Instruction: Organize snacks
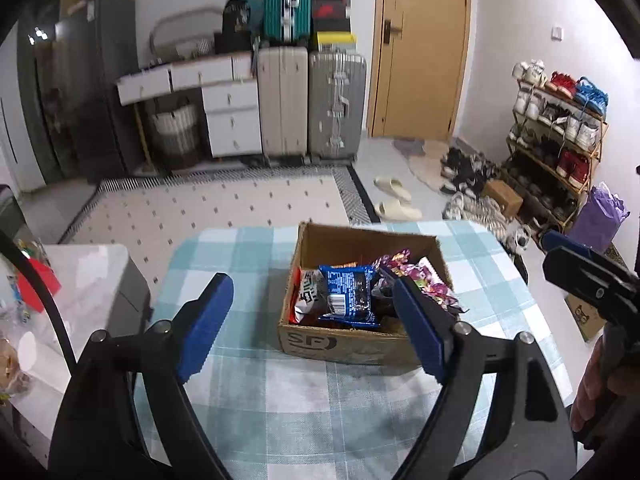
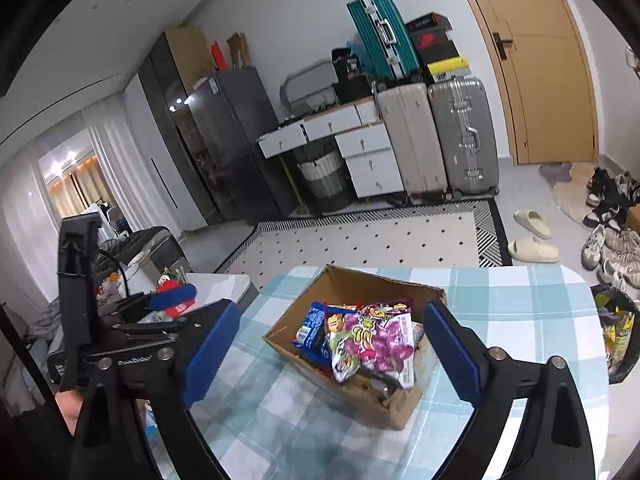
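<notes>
An open cardboard box (image 1: 340,344) stands on the table's blue-and-white checked cloth (image 1: 240,392). Snack packets fill it: a blue packet (image 1: 348,292) lies on top in the middle, and a purple candy bag (image 1: 424,280) sits to its right. My left gripper (image 1: 310,284) hovers in front of the box, open, nothing between its blue pads. In the right wrist view the box (image 2: 340,284) sits just ahead, the purple bag (image 2: 380,336) on top beside the blue packet (image 2: 310,330). My right gripper (image 2: 332,309) is open and empty. The left gripper (image 2: 172,300) shows at the left edge.
A low white side table (image 1: 88,272) with clutter stands left of the checked table. A dark bag with snack wrappers (image 2: 616,328) sits off the right edge. Beyond lie a patterned rug (image 1: 240,204), slippers (image 1: 396,196), suitcases (image 1: 336,108) and a shoe rack (image 1: 560,140).
</notes>
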